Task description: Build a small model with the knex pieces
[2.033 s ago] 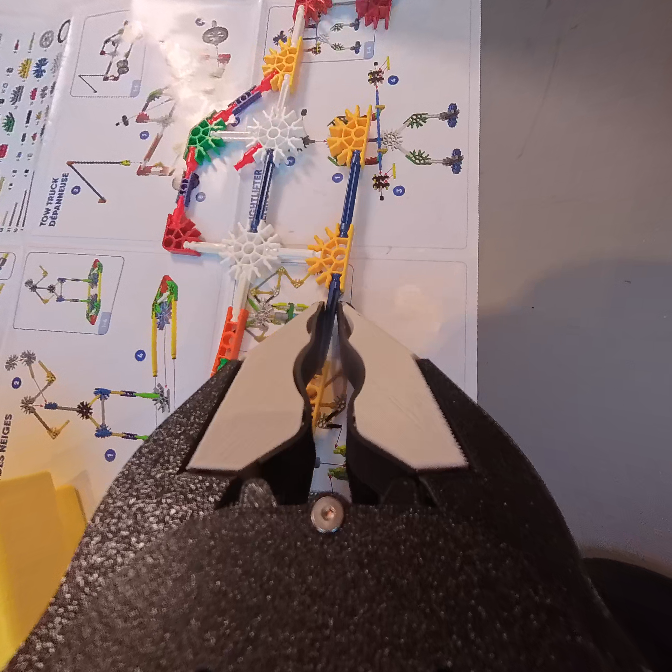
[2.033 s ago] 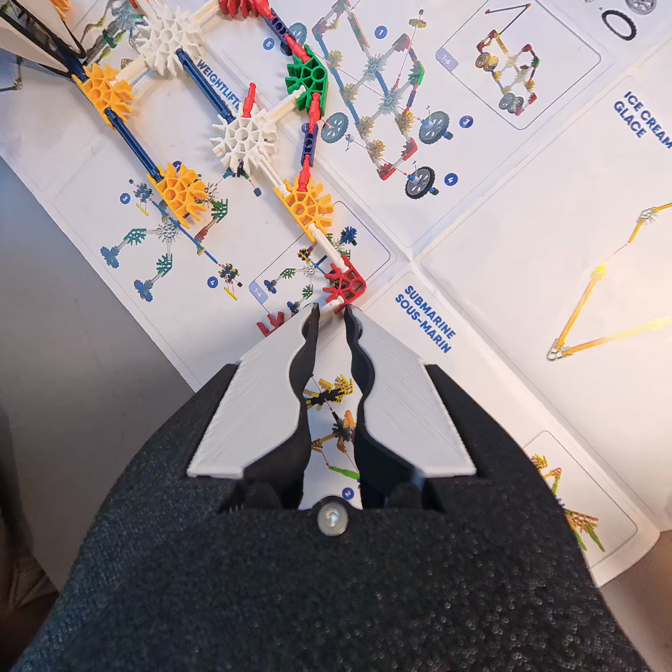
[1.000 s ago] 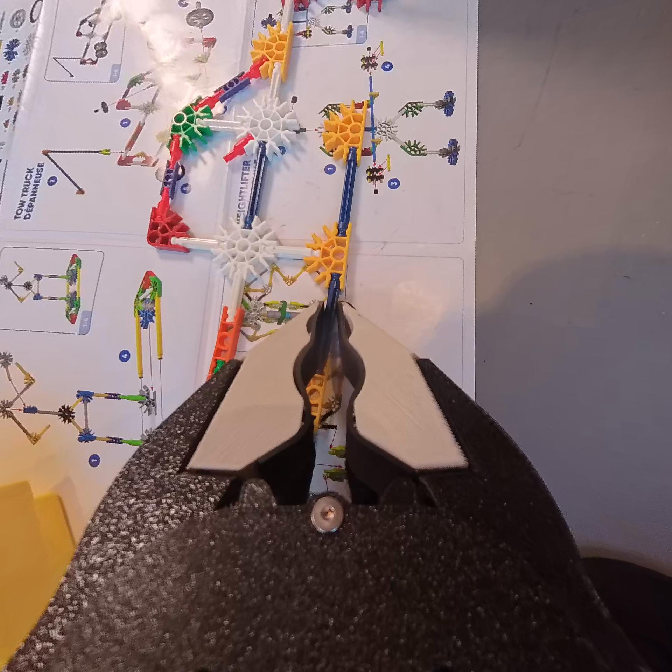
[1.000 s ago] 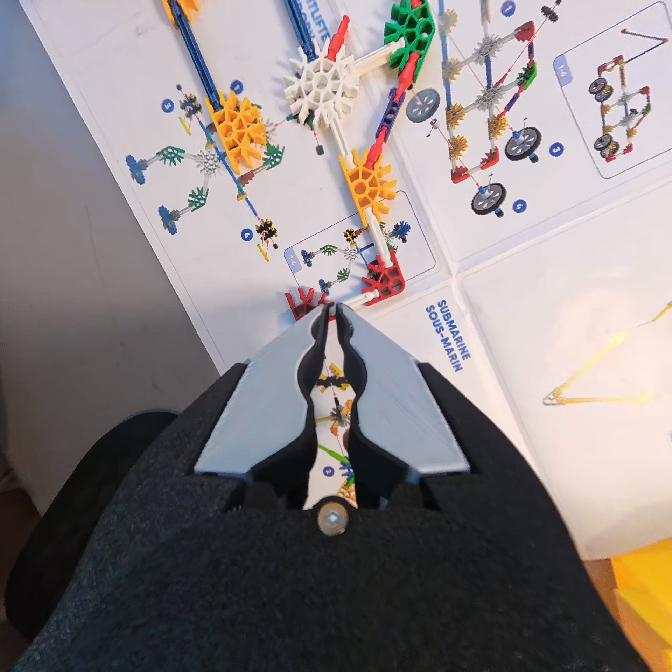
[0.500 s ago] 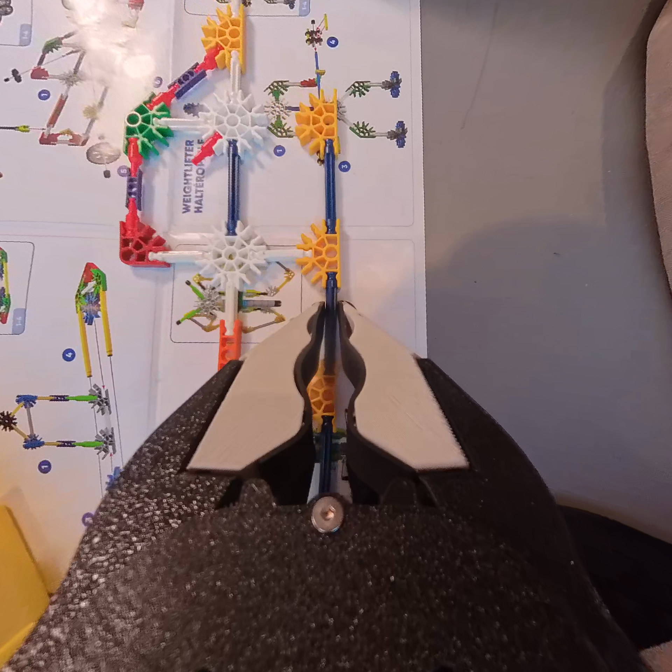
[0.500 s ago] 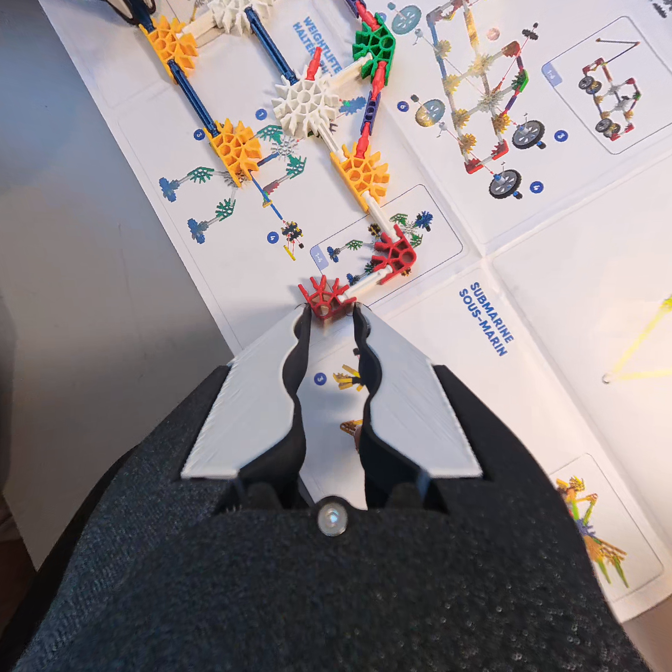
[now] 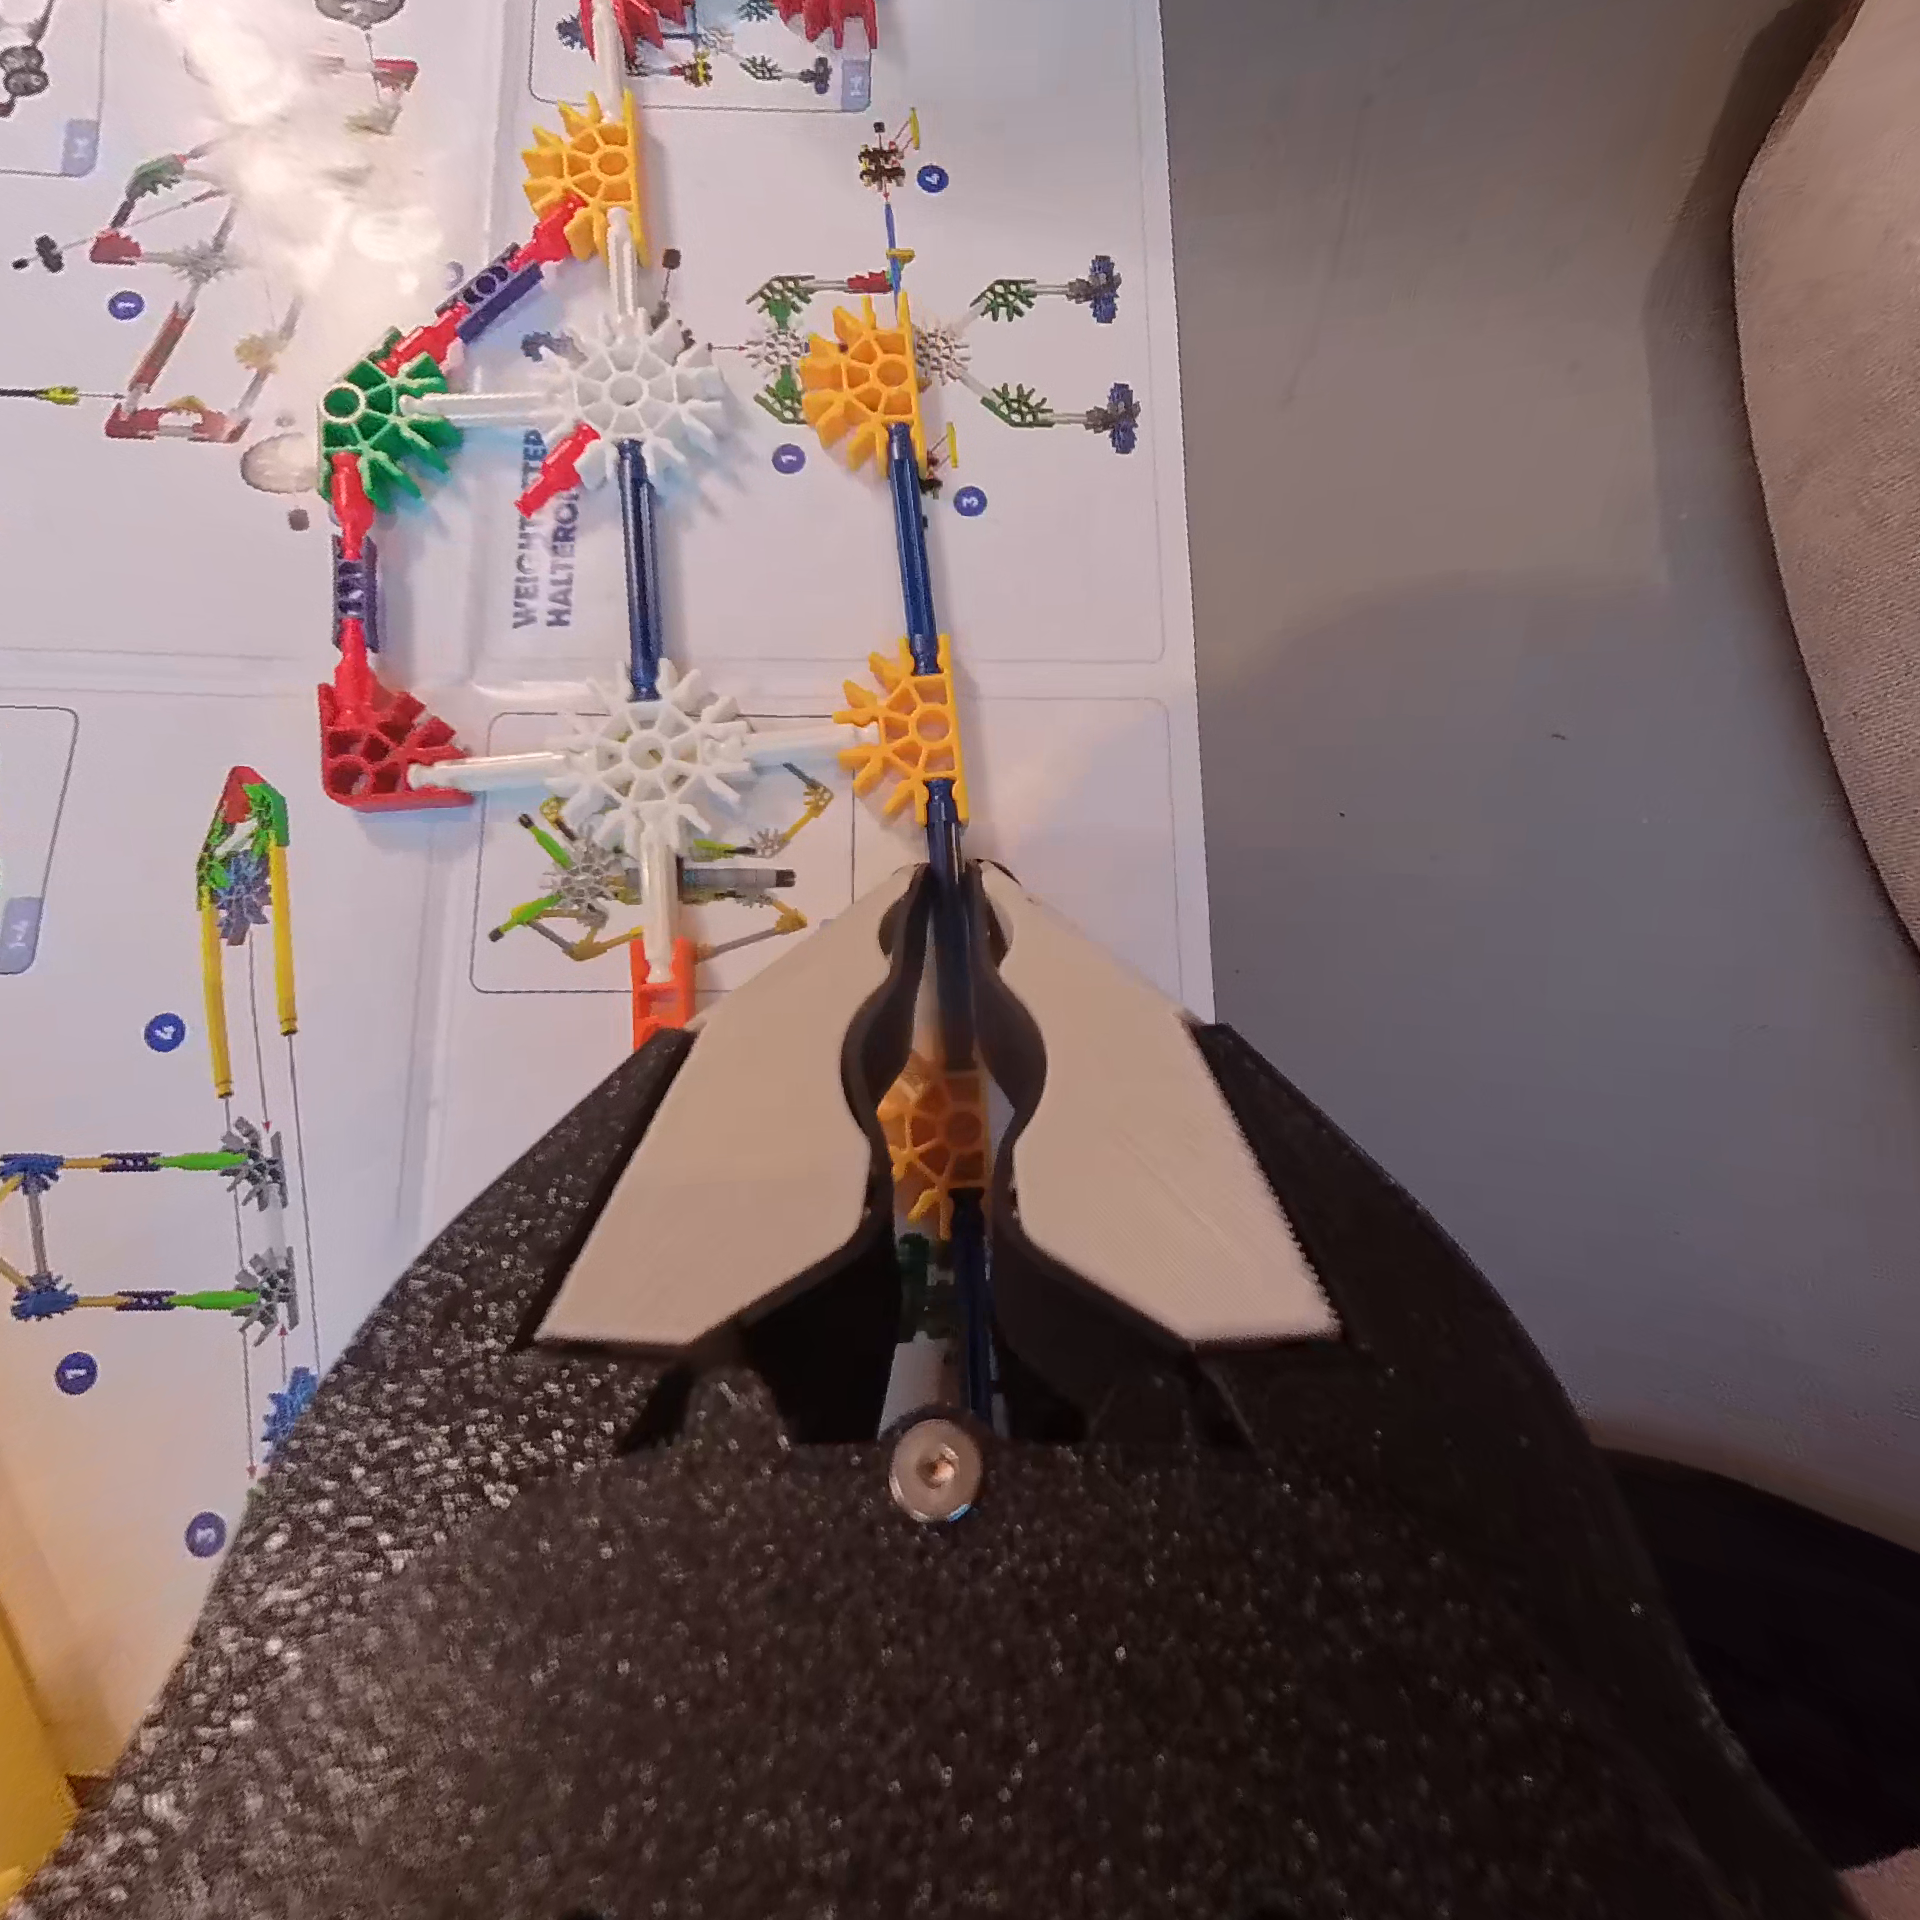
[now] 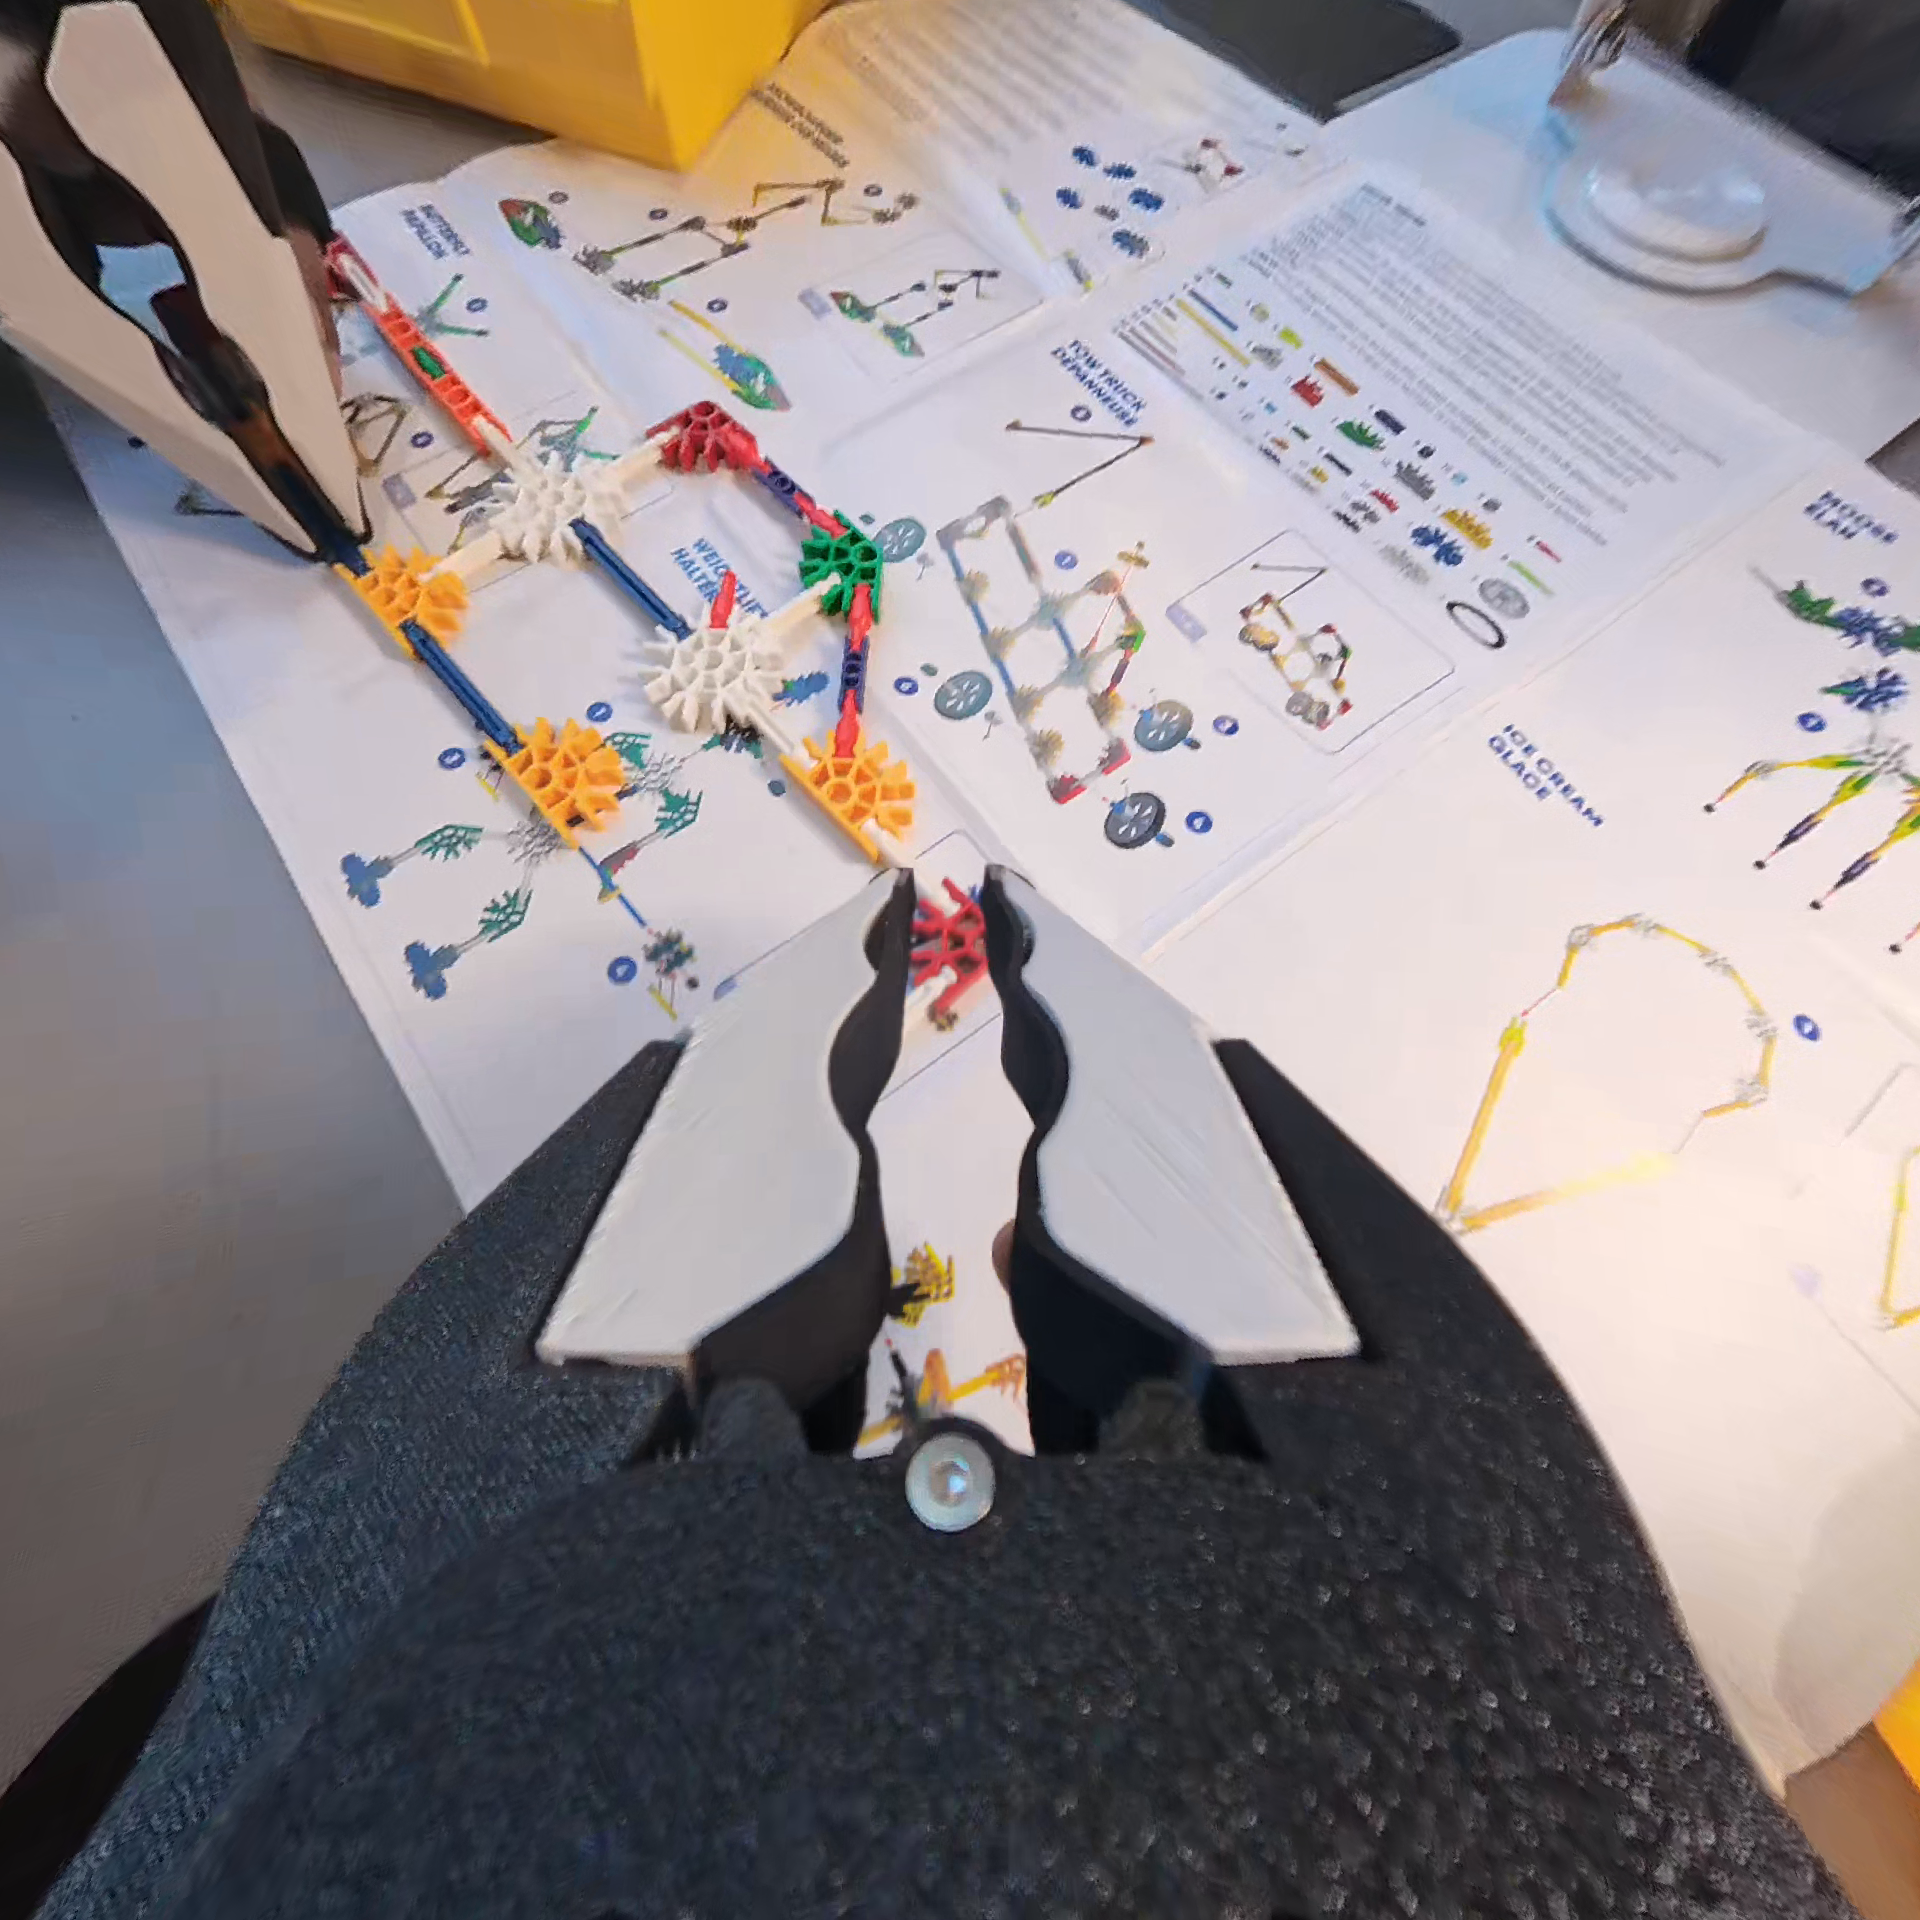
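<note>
A flat rod-and-connector model lies on a white instruction sheet [image 7: 1039,582]. It has white snowflake connectors [image 7: 649,753], yellow connectors [image 7: 904,738], a green one [image 7: 379,416] and a red corner one [image 7: 379,748]. My left gripper [image 7: 948,883] is shut on a blue rod [image 7: 940,831] at the model's near end, with a yellow connector [image 7: 935,1143] between its fingers. It also shows in the right wrist view [image 8: 312,535], tips down on that rod. My right gripper [image 8: 945,883] is closed around a red connector [image 8: 948,935] at the model's other end.
A yellow box [image 8: 644,62] stands at the back and a clear glass object [image 8: 1662,208] sits at the back right. Grey table [image 7: 1455,520] lies beside the sheet, with a beige cushion edge [image 7: 1849,520] at the far right. The grippers' ends are close to 20 cm from one another.
My right gripper opened by the red connector, then closed around it and tilted lower toward the table. My left gripper stayed shut on the blue rod while the model shifted slightly.
</note>
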Available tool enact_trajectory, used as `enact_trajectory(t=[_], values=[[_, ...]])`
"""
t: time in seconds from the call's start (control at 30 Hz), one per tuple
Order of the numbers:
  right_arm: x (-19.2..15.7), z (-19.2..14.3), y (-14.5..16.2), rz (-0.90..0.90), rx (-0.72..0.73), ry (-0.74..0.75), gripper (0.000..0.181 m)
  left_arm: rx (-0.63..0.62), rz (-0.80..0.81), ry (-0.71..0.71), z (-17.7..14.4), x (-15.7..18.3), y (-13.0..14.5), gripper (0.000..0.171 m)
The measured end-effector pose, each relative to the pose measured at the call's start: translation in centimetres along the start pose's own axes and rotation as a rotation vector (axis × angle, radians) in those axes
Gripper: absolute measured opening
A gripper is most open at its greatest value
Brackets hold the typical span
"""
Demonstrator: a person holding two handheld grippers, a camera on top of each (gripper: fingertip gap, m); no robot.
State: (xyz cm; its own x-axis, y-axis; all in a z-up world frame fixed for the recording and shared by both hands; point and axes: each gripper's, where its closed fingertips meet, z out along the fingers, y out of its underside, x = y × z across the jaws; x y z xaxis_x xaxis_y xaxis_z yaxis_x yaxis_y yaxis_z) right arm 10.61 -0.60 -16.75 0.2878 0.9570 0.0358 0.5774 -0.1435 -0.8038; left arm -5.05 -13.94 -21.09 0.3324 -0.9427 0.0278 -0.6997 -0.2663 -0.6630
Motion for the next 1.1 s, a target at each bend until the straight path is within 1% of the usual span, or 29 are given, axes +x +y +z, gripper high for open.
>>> enact_trajectory(t=[0.07,0.17,0.23,0.33,0.4,0.5,0.63,0.73,0.87,1.0,1.1], values=[[0.6,1.3,-0.7,-0.015,0.008,0.026,0.006,0.006,0.004,-0.005,0.0,-0.1,0.0,0.004],[1.5,3.9,-0.4,-0.020,-0.067,0.037,0.000,0.016,0.010,-0.018,-0.1,-0.3,-0.2,0.004],[2.2,5.1,0.1,-0.044,-0.135,0.053,0.000,0.034,0.010,-0.021,-0.2,-0.3,-0.5,0.004],[2.3,6.1,0.2,-0.030,-0.183,0.037,0.000,0.076,0.017,-0.033,-0.7,-0.6,-1.0,0.011],[2.6,6.4,0.5,-0.018,-0.221,0.049,0.000,0.131,0.022,-0.088,-1.2,-1.5,-1.8,0.018],[2.7,6.6,0.6,-0.008,-0.245,0.051,0.000,0.220,0.001,-0.232,-2.4,-4.1,-3.1,0.032],[2.6,6.6,0.7,0.001,-0.256,0.042,0.000,0.305,-0.061,-0.347,-4.1,-6.3,-3.9,0.036],[2.6,6.6,0.7,0.016,-0.258,0.029,0.000,0.338,-0.118,-0.388,-4.6,-7.4,-3.9,0.040],[2.6,6.6,0.7,0.017,-0.267,0.041,0.000,0.341,-0.184,-0.431,-4.9,-8.5,-3.6,0.046],[2.3,6.8,0.0,0.033,-0.222,0.057,0.000,0.345,-0.202,-0.455,-5.2,-8.8,-3.5,0.046],[2.5,7.1,0.2,0.015,-0.245,0.072,0.000,0.344,-0.203,-0.458,-5.3,-8.9,-3.4,0.047]])
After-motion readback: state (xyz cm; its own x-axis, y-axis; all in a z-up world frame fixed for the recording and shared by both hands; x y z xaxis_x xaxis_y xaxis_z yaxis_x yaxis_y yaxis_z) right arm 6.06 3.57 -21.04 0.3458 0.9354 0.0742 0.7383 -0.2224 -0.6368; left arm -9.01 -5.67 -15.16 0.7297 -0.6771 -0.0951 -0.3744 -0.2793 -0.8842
